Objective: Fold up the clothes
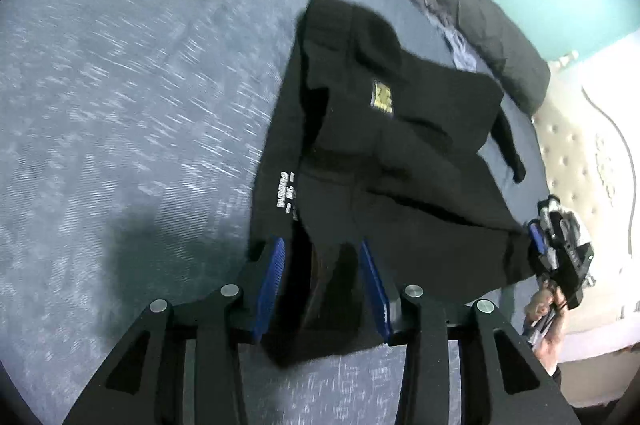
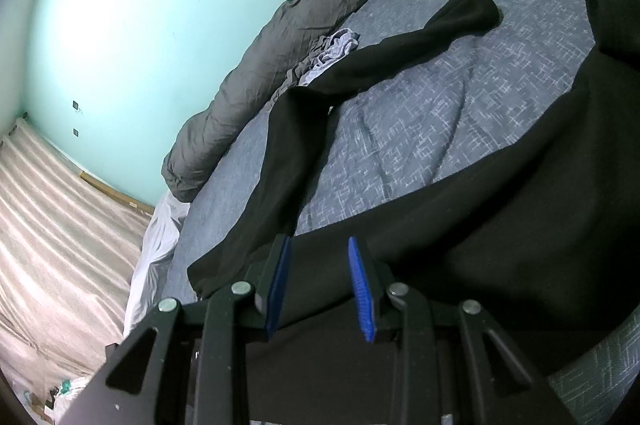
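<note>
**Black garment half-folded on the bed, both claws at its near hem**

While the left gripper (image 1: 322,265) stands part-open, its blue pads (image 1: 273,275) sit either side of a fold of the black garment (image 1: 400,145) with visible gaps, so I read it as not clamping (cloth between the jaws, not pinched). The right gripper (image 2: 320,277), per the right wrist view, is at a narrow-to-medium gap with the hem running between its pads; whether they press the cloth I can't tell, though in the left wrist view the hem runs taut to it at the far right edge.

Outward from the claws: the garment lies ahead of both, spread on the blue-grey bedspread (image 1: 140,85). Its long axis runs away from the left gripper twd the dark rolled duvet (image 2: 280,37). One sleeve (image 2: 420,37) trails out across the bedspread ahead of the right gripper. The left one is nearer the folded body with its yellow label (image 1: 382,97); the right one is nearer that loose sleeve.

Count: 1 black garment, 2 grippers, 1 duvet roll, 1 small pale crumpled cloth (image 2: 336,45) beside the duvet, 1 hand (image 1: 548,309) seen.
</note>
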Tool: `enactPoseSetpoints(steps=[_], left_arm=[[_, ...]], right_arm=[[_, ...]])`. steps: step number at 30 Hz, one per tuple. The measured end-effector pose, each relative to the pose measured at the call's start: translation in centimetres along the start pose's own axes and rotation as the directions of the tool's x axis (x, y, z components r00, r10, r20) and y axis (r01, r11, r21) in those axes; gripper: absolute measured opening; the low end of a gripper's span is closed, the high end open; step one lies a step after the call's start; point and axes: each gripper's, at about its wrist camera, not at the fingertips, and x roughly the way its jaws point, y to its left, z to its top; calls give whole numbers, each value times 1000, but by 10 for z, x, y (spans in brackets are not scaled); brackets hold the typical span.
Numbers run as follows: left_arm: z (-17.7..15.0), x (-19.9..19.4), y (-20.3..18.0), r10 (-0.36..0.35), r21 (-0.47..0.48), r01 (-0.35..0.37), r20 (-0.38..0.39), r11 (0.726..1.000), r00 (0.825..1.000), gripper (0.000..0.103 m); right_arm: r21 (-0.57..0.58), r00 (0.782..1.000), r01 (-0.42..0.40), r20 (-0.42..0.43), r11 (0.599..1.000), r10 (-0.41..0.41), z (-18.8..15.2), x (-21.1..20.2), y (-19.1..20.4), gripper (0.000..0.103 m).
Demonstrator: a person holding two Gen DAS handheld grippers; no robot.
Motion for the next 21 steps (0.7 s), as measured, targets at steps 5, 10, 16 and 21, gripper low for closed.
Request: enactPoseSetpoints(steps=[5, 10, 16, 21], left_arm=[[-6, 12, -5, -17, 12, 17, -17, 1000, 1000, 10], [-13, -9, -11, -15, 32, 15, 18, 999, 1000, 3], [-23, -32, -2, 3, 27, -4, 34, 1000, 999, 3], [-33, -29, 15, 14, 0, -14, 24, 1000, 1000, 3]], right_arm=[[13, 1000, 3, 4, 1000, -3, 3, -1, -6, 30], [12, 1000, 2, 4, 1000, -2, 3, -1, -5, 30], [6, 1000, 2, -1, 1000, -1, 1, 1, -3, 30], [-1, 1000, 0, 0, 1000, 0, 1, 1, -1, 30]])
